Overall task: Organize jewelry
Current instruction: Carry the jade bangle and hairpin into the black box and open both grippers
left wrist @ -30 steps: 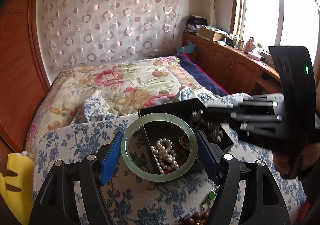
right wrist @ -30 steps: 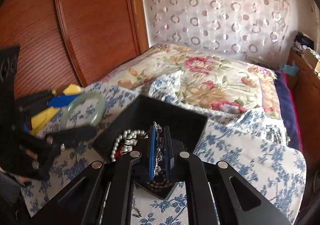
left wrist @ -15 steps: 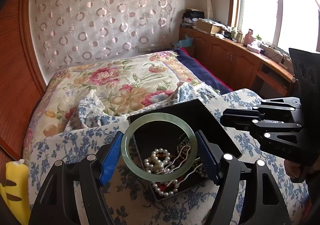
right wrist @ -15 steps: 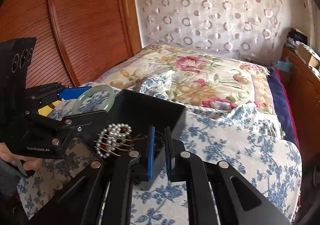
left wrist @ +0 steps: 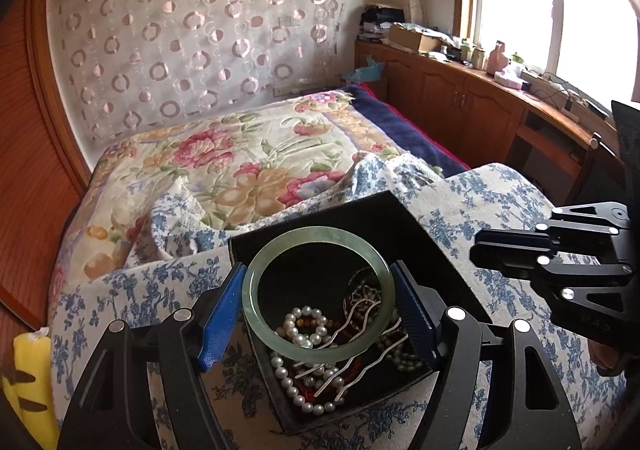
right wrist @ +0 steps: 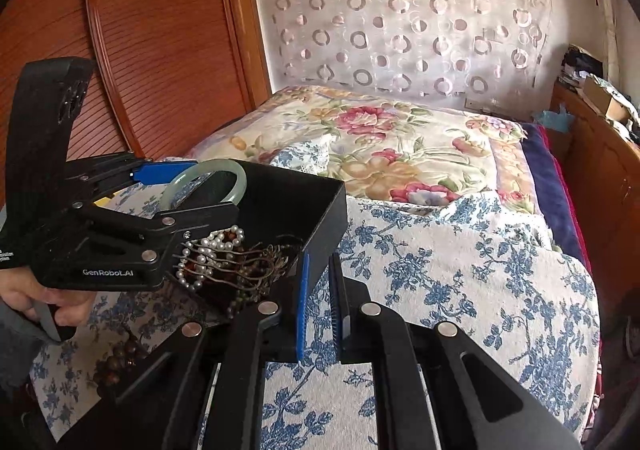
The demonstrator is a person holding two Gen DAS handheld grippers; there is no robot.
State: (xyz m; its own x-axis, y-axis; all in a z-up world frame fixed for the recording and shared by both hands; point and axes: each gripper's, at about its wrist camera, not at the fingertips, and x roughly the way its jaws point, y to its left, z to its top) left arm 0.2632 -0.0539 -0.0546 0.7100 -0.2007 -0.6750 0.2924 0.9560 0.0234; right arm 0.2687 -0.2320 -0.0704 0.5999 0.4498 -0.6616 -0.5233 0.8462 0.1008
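Left wrist view: left gripper (left wrist: 318,306) clamped across the jade bangle (left wrist: 318,296), pads on its outer rim, ring held over the open black box (left wrist: 400,222); box sits on the blue-flowered cloth (left wrist: 500,210), already holding pearl strands (left wrist: 304,334) and wavy metal hairpins (left wrist: 352,354); right gripper (right wrist: 320,306) just outside the box's near corner, jaws nearly together, nothing visible between them. Risks: the bangle is smooth and gripped only at two rim points, so a tilt or knock could let it slip and land hard on the pins; dropped from this height it could chip; the right gripper close to the box wall could nudge the box on soft bedding. Versus a second ago: the right gripper held a small piece over the box, now gone from its jaws; the bangle sits further over the box interior.
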